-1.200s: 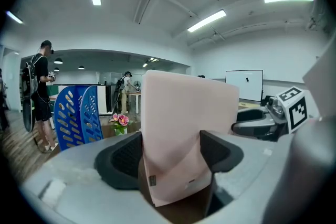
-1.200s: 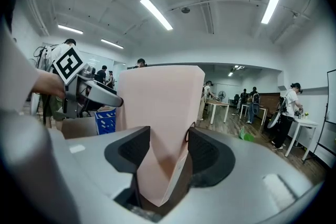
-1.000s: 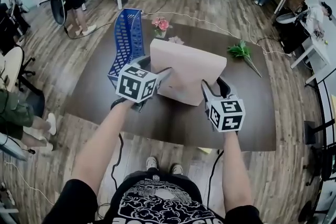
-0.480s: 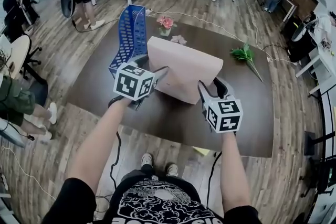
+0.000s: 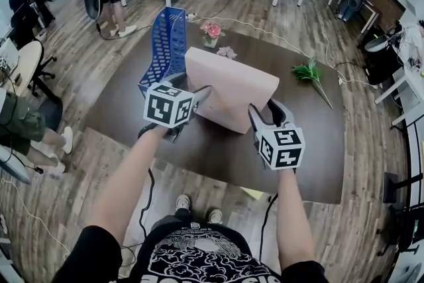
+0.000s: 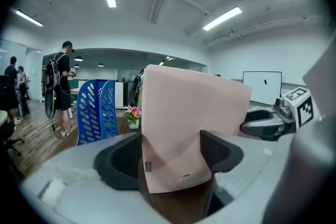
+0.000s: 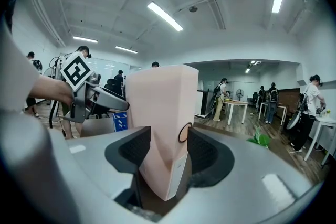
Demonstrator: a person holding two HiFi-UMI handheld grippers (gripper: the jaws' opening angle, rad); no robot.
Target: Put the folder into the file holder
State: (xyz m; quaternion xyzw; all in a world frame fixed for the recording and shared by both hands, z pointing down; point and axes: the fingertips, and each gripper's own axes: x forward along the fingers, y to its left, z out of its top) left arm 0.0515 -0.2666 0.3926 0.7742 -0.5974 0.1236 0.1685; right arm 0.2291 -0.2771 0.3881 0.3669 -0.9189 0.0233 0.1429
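Head view: pink folder (image 5: 232, 86) over the dark tabletop (image 5: 218, 162), tilted, gripped at both near corners. Left hand-held gripper (image 5: 197, 91) pinches its left corner; the left gripper view shows both pads against the folder (image 6: 194, 123). Right hand-held gripper (image 5: 266, 111) clamps the narrow spine end (image 7: 160, 128), a pad on each side. Cannot tell whether the folder's lower edge touches the tabletop. Blue lattice file holder (image 5: 165, 50) stands upright just left of the folder; the folder is outside it. Small pot with pink flowers (image 5: 211, 34) sits behind. Green sprig (image 5: 307, 69) lies loose, far right.
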